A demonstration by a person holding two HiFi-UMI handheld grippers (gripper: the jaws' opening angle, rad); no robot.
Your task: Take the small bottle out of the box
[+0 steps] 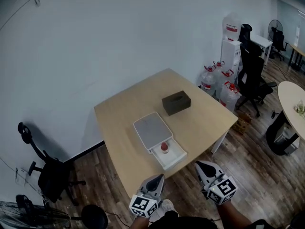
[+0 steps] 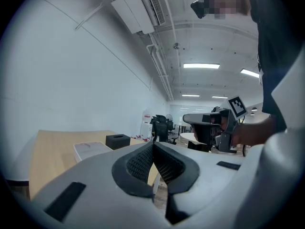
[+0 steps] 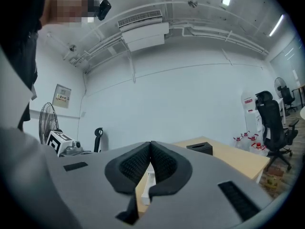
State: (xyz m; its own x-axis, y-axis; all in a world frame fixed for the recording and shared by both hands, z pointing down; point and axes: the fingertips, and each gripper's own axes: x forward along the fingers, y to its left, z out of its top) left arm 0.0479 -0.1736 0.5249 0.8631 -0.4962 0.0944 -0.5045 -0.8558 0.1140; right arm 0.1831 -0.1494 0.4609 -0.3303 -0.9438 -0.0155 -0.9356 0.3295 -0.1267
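A white box [image 1: 151,130] with a grey lid lies on the wooden table [image 1: 119,113], its drawer [image 1: 172,157] pulled out toward me. A small bottle [image 1: 164,147] with a red cap stands in the drawer close to the box body. My left gripper [image 1: 158,179] hovers off the table's near edge, below the drawer, jaws shut and empty. My right gripper [image 1: 201,168] hangs to its right, also off the table, shut with nothing in it. In the left gripper view the box [image 2: 91,150] shows low beyond the shut gripper [image 2: 153,148]. The right gripper [image 3: 151,147] pads meet in its own view.
A dark tissue box [image 1: 176,102] sits at the table's far side. Water jugs [image 1: 217,80] and a dispenser [image 1: 230,44] stand right of the table, with office chairs [image 1: 251,78] behind. Another black chair [image 1: 47,171] is at the left, a round table [image 1: 291,101] at far right.
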